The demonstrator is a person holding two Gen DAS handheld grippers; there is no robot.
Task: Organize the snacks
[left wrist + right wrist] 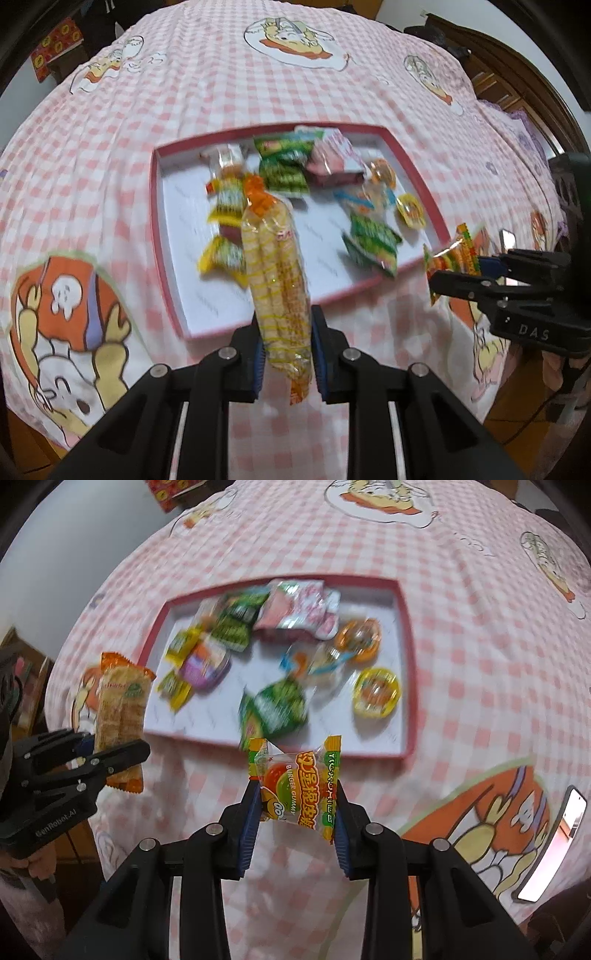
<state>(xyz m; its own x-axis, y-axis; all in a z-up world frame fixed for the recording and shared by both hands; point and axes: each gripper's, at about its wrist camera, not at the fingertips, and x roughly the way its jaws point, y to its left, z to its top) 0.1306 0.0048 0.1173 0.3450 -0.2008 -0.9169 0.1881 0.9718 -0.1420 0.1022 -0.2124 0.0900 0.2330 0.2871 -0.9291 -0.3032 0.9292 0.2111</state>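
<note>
A red-rimmed white tray lies on the pink checked cloth and holds several snack packs. My left gripper is shut on a long clear wafer pack with orange ends, held above the tray's near edge; it also shows at the left of the right wrist view. My right gripper is shut on a burger gummy packet, held in front of the tray's near rim; the packet shows at the right of the left wrist view.
In the tray lie green packs, yellow packs, pink packs, a purple cup and round jelly cups. A phone lies on the cloth at the right. Wooden furniture stands beyond the table.
</note>
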